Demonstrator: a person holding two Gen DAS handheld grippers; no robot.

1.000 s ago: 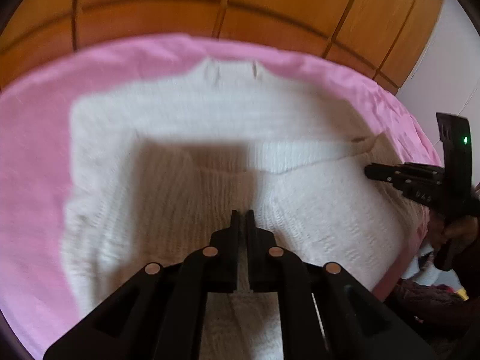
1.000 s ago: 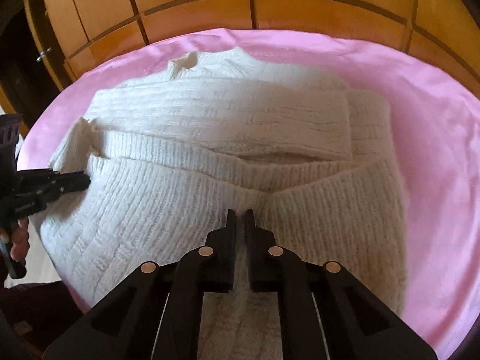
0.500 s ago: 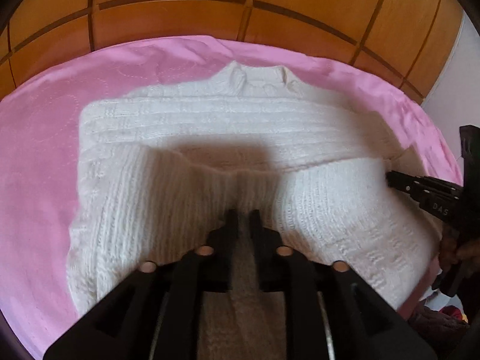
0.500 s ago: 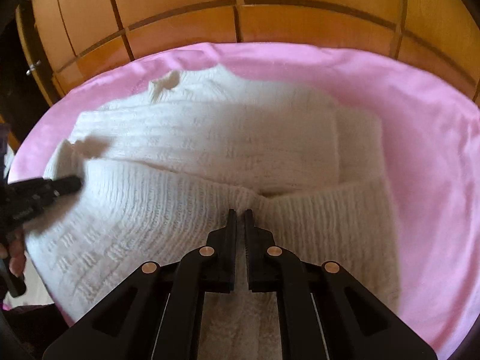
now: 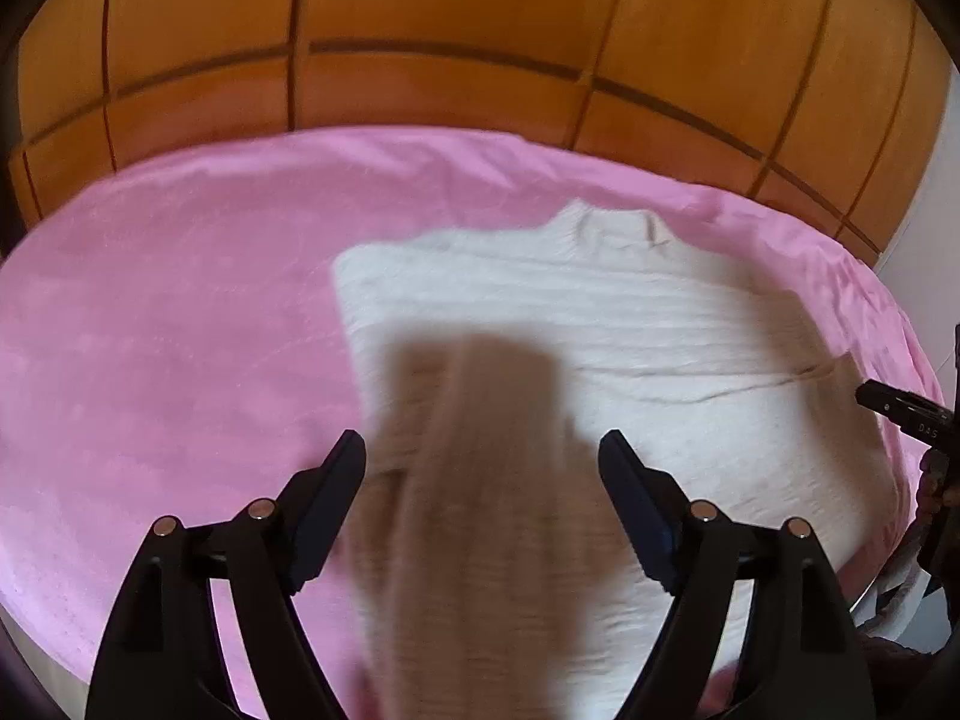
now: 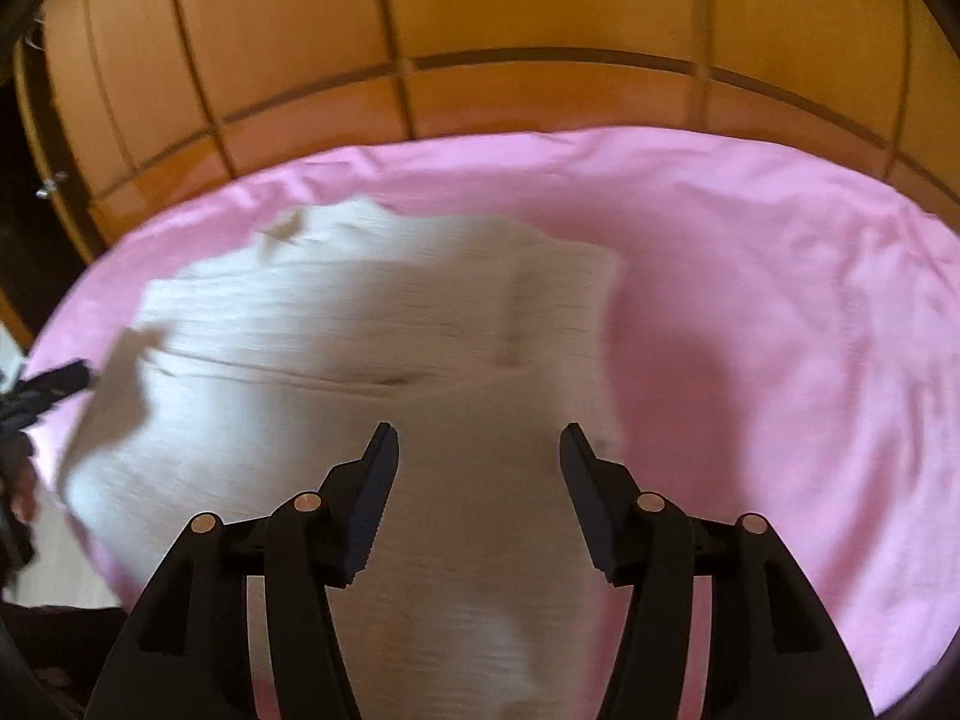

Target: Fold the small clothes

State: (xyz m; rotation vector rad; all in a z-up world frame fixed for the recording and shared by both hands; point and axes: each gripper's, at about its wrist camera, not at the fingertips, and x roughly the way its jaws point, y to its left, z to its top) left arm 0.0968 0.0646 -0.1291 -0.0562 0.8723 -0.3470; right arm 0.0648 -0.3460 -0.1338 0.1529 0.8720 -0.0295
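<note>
White knit sweater [image 5: 630,360] lies folded on the pink bed cover [image 5: 150,360]. My left gripper [image 5: 480,450] and right gripper [image 6: 480,438] have just been opening; both stand wide above the knit, gripping nothing.

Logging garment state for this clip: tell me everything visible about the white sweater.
The white sweater is a cream ribbed knit lying flat on the pink blanket, neck end toward the wooden panelling, its near part folded up over the body with a crease running across. Both views are motion-blurred. The left tongs and right tongs have just been opening; knit lies between and below their fingers, but the pads do not press on it.
</note>
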